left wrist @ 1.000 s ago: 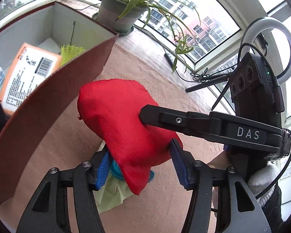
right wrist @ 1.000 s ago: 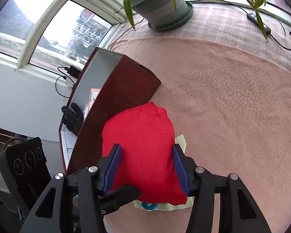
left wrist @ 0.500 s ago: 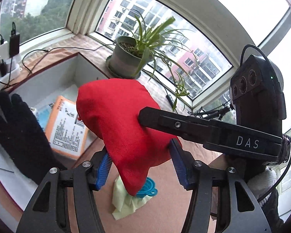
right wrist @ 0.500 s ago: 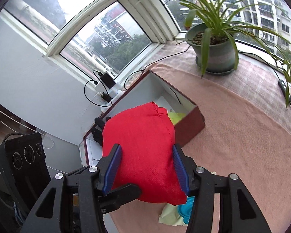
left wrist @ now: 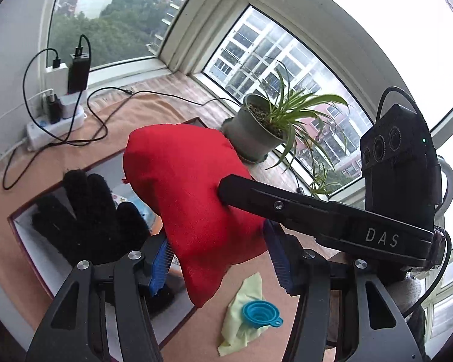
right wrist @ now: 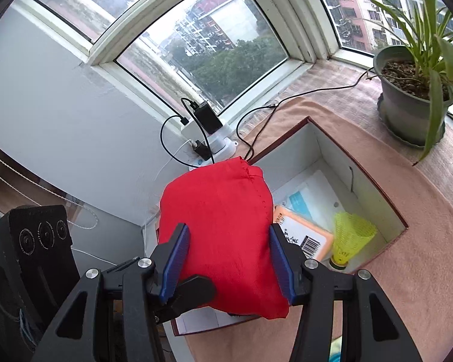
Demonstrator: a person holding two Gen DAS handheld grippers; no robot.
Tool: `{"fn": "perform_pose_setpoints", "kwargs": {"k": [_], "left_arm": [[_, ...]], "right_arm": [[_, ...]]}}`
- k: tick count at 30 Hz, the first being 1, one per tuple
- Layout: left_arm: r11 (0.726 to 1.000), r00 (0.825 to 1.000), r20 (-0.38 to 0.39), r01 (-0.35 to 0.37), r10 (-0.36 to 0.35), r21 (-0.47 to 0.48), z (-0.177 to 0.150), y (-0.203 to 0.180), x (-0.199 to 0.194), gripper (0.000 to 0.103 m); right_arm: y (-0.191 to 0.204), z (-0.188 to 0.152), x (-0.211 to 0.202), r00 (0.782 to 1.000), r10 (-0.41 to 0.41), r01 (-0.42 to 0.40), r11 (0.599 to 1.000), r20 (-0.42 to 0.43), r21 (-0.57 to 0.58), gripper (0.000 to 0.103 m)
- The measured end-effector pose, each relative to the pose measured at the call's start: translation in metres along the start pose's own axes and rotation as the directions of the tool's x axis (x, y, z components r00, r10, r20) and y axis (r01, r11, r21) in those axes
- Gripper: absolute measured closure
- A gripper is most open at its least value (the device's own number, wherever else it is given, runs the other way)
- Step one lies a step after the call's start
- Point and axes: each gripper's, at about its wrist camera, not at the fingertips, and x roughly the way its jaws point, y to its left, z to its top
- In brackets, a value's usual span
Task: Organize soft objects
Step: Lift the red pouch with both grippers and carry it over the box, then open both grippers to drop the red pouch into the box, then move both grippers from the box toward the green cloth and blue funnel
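A stuffed red cloth bag [left wrist: 193, 199] hangs in the air, held between both grippers above a maroon box [right wrist: 374, 187] with a white inside. My left gripper [left wrist: 220, 259] is shut on its lower end. My right gripper [right wrist: 229, 256] is shut on its sides; the bag [right wrist: 223, 226] fills the space between the blue pads. A black glove [left wrist: 87, 223] lies in the box at the left. A pale green cloth [left wrist: 241, 319] lies on the tan mat outside the box.
The box holds an orange packet [right wrist: 305, 235], a yellow shuttlecock [right wrist: 347, 238] and a white-blue packet [right wrist: 305, 196]. A blue funnel [left wrist: 259, 313] sits on the green cloth. A potted plant [left wrist: 256, 132] stands by the window. A power strip with chargers and cables [left wrist: 60, 111] lies behind the box.
Both grippers have lifted the red bag up off the mat and carried it over the open box. The green cloth and funnel stayed on the mat.
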Motion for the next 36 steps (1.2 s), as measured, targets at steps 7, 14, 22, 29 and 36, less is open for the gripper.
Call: {"fn": "perform_pose_setpoints", "kwargs": {"k": [7,14,22,29,36], "left_arm": [[1.0,1.0,-0.023,-0.017,0.017,-0.016,0.012,0.012,0.011,0.048],[0.999,0.999,-0.04,-0.037,0.036,-0.019,0.015,0.012,0.021,0.048],[0.997,0.996,-0.023,-0.082,0.082,-0.007,0.021,0.011,0.022,0.048],[0.996,0.996,-0.012,-0.085,0.085,0.01,0.02,0.005,0.016,0.048],[0.997,0.997,0.015,-0.075,0.075,0.027,0.014,-0.007,-0.003,0.048]], "right_arm": [[0.0,0.015,0.02,1.0,0.001,0.0,1.0,-0.009,0.008,0.054],[-0.009,0.023,0.03,1.0,-0.029,0.029,0.999,-0.007,0.022,0.054],[-0.019,0.028,0.03,0.996,-0.091,0.091,0.996,0.016,0.019,0.054],[-0.022,0.027,0.014,0.99,-0.129,0.128,0.991,0.054,0.025,0.053],[-0.018,0.017,-0.008,0.987,-0.143,0.142,0.99,0.077,0.026,0.053]]}}
